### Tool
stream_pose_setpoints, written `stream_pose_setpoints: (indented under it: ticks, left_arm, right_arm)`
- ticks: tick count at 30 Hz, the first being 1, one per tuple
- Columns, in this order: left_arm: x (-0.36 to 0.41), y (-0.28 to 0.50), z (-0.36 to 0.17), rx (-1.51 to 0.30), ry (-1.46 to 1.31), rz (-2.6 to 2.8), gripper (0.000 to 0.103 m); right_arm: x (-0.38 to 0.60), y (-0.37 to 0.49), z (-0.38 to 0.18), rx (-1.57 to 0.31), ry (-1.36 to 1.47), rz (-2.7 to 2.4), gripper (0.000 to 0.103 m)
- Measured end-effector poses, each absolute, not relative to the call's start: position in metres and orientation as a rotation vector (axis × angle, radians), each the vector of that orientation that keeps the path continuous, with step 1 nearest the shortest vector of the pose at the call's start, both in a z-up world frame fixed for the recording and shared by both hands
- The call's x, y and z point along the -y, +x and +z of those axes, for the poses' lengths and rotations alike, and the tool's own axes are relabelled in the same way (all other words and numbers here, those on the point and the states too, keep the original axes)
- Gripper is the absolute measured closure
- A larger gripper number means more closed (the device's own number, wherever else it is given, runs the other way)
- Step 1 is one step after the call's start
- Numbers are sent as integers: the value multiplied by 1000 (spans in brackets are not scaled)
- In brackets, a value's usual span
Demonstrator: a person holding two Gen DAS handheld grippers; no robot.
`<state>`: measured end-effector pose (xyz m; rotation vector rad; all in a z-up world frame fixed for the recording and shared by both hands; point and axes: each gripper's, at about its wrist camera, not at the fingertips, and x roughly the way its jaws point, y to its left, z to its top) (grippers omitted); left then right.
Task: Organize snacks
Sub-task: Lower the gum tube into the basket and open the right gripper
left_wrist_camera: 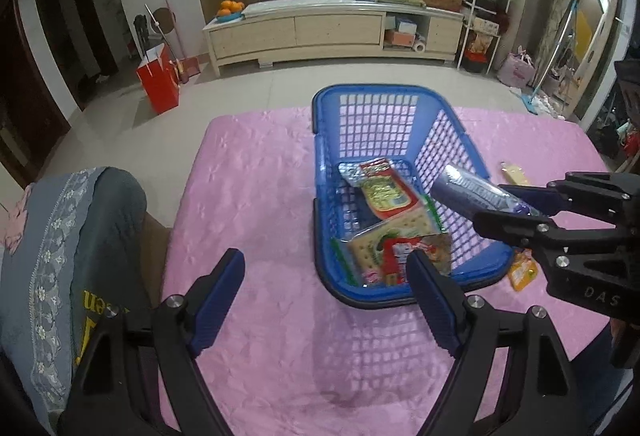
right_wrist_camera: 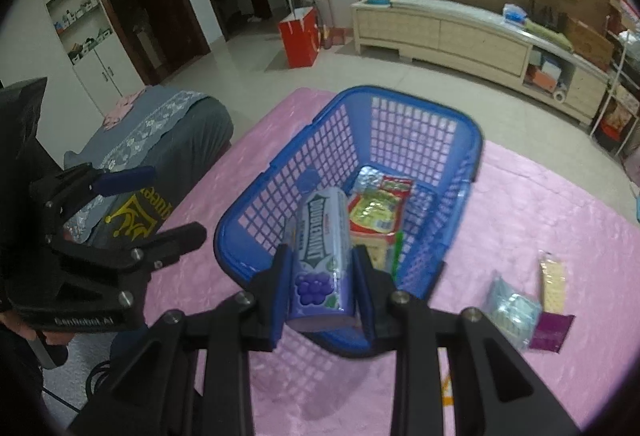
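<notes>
Snacks, left wrist view: a gum pack (left_wrist_camera: 476, 193), bluish-purple, long and boxy, its lettering blurred, is clamped in the right claw (left_wrist_camera: 504, 206) at 3 o'clock and hangs over the right wall of the blue basket (left_wrist_camera: 326, 140). The basket is lattice-walled plastic, standing on the pink worktop (left_wrist_camera: 256, 196) at centre. Inside it: a red-and-yellow packet (left_wrist_camera: 384, 192) toward 12 o'clock, with a cracker pack (left_wrist_camera: 394, 236) showing pale square crackers and red print toward 6 o'clock. An orange packet (left_wrist_camera: 522, 270) lies on the worktop just outside the basket at 4 o'clock; a pale yellow one (left_wrist_camera: 514, 172) lies at 2 o'clock. The left claw (left_wrist_camera: 326, 284) stands wide apart, holding nothing.

Right wrist view: the right claw (right_wrist_camera: 320, 268) grips the gum pack (right_wrist_camera: 320, 256) by both long sides; the face reads "DOUBLEMINT" above a purple grape cluster. It sits above the basket's (right_wrist_camera: 476, 140) near rim. At 4 o'clock on the worktop (right_wrist_camera: 540, 204): a clear wrapped packet (right_wrist_camera: 512, 310), a purple sachet (right_wrist_camera: 552, 332), a tan cracker strip (right_wrist_camera: 554, 282). The left claw (right_wrist_camera: 160, 202) is at 9 o'clock, spread, empty.
</notes>
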<state>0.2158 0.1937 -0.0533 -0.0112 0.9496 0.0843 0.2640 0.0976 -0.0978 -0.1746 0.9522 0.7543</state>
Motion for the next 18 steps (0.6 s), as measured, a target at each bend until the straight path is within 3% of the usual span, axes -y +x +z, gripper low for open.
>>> stream_pose_setpoints:
  ticks: [18]
  left_arm:
    - [-236,250,-91,-1003,-36,120,22]
  right_arm:
    - [-155,325,-162,-1203,-85,708,68]
